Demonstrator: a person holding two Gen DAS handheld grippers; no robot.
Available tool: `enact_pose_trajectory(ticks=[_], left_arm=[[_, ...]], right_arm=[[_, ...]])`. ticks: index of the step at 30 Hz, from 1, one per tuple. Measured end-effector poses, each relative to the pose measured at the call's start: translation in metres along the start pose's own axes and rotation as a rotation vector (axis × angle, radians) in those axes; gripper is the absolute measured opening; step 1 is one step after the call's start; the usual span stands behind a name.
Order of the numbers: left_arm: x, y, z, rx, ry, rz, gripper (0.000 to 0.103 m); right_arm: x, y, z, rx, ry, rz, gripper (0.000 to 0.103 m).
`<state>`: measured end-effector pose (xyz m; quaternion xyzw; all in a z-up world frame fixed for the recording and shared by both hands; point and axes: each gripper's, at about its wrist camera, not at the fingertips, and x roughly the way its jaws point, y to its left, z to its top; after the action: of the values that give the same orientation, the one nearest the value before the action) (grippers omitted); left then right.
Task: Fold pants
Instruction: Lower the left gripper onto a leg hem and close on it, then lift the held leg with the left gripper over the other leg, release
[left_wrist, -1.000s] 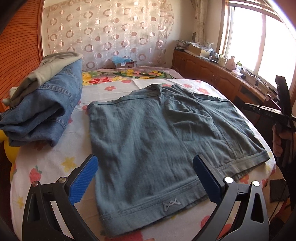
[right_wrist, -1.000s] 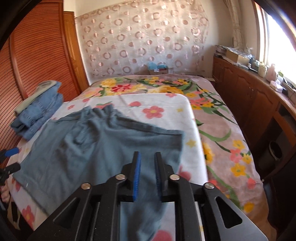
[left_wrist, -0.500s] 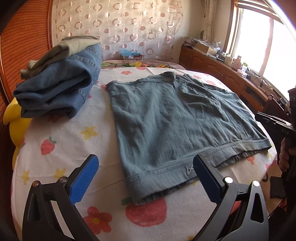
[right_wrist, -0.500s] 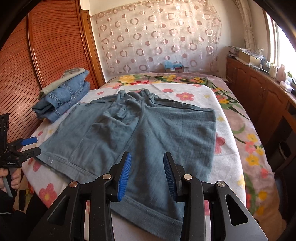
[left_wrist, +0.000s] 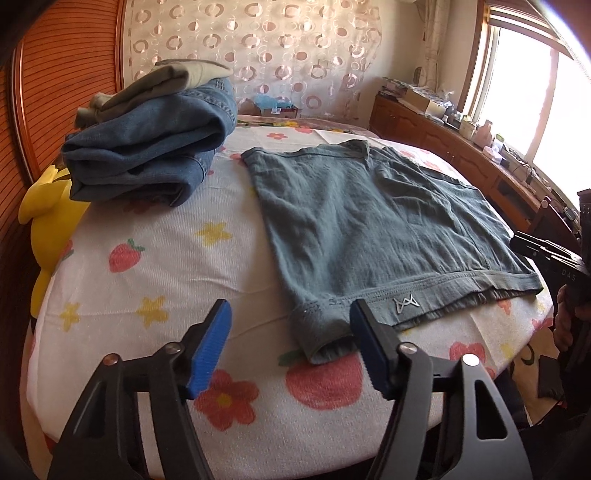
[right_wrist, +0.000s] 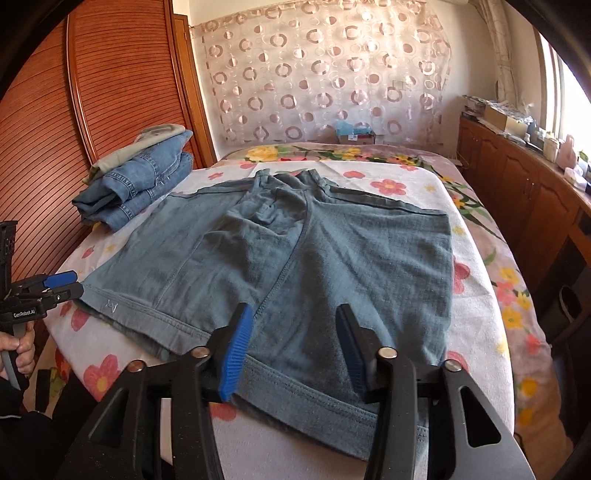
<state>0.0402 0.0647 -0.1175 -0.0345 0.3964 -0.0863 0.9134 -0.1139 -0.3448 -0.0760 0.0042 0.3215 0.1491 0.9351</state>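
Grey-blue shorts (left_wrist: 369, 221) (right_wrist: 295, 251) lie spread flat on the flowered bed cover (left_wrist: 166, 258), hems toward me. My left gripper (left_wrist: 290, 347) hovers at the left hem corner. Its jaws are closing, and that corner lies between them beside the right pad, with the left pad well clear of the cloth. My right gripper (right_wrist: 293, 349) hangs over the hem of the other leg. Its jaws are opening, with cloth below them and nothing pinched. Each gripper also appears at the edge of the other view: the left gripper (right_wrist: 55, 284) and the right gripper (left_wrist: 546, 251).
A stack of folded jeans (left_wrist: 147, 147) (right_wrist: 140, 188) sits on the bed's left side, above a yellow plush toy (left_wrist: 48, 206). A wooden cabinet (right_wrist: 517, 192) runs under the window on the right. A slatted wardrobe (right_wrist: 92, 92) stands to the left.
The left gripper has shifted to the shorts' left hem corner and its jaws have narrowed. The right gripper's jaws have widened from nearly shut, and it now sits back over the near hem.
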Motion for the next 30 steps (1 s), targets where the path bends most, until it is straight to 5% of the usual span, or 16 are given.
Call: enact_pose_trajectory(ticks=[11, 24, 30], left_arm=[[0.007, -0.008, -0.009, 0.021, 0.023, 0.007, 0.06], [0.006, -0.014, -0.004, 0.013, -0.006, -0.038, 0.017], [0.004, -0.031, 0.013, 0.057, -0.029, -0.061, 0.01]], right_arm=[[0.001, 0.003, 0.001, 0.001, 0.001, -0.004, 0.057], [0.006, -0.007, -0.006, 0.031, 0.018, -0.012, 0.058], [0.002, -0.013, -0.009, 0.045, 0.017, -0.02, 0.059]])
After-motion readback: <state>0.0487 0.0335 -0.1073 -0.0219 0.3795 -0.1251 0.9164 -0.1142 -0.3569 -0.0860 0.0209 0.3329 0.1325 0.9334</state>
